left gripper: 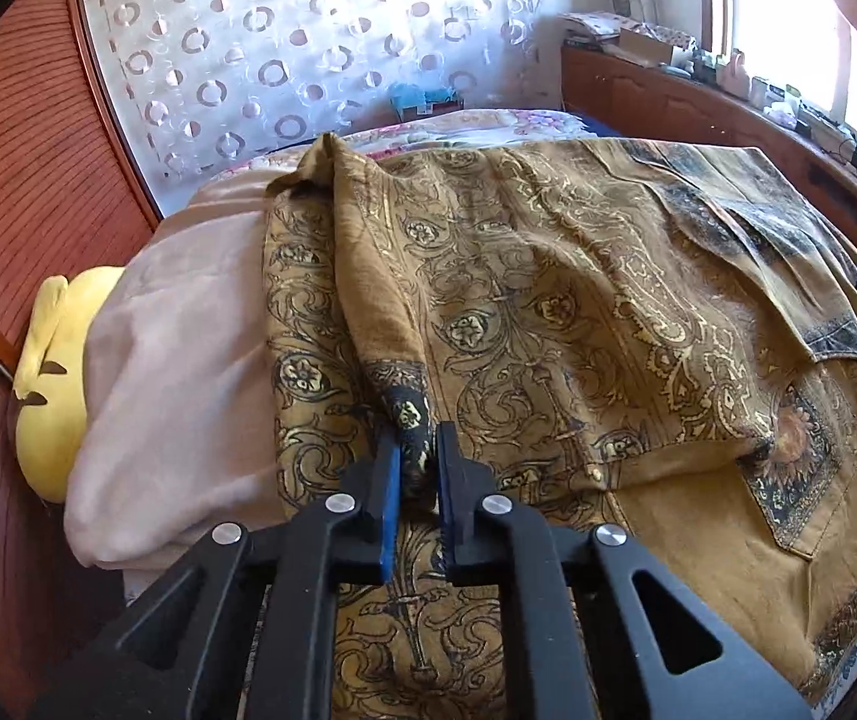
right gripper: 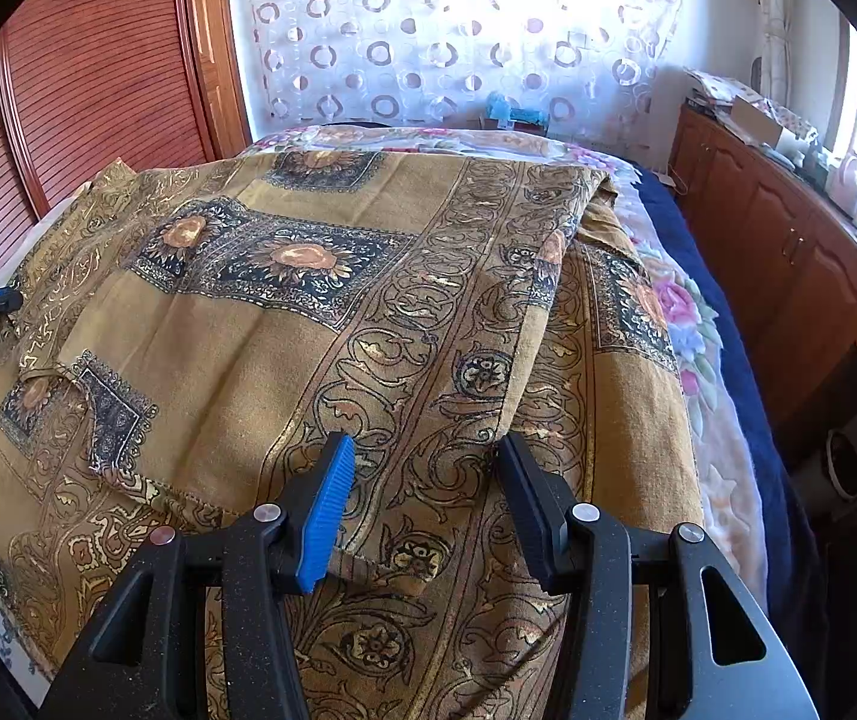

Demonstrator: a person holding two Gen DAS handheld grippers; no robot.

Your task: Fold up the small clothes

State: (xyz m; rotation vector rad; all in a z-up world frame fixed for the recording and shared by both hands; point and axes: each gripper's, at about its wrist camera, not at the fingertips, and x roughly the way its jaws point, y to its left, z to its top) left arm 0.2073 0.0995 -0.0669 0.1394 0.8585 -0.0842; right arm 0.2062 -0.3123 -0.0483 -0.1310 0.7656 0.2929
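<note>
Left wrist view: left gripper [left gripper: 418, 441] pinches a ridge of ochre scroll-printed woven garment [left gripper: 548, 312]; right gripper [right gripper: 425, 456] gapes unclenched.

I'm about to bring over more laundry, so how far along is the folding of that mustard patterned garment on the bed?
Early. Done: the mustard garment lies spread on the bed. In hand: the left tool pinches a raised ridge of cloth near its dark hem; the right tool is open above the near edge. Left: no tidy fold shows yet.
</note>
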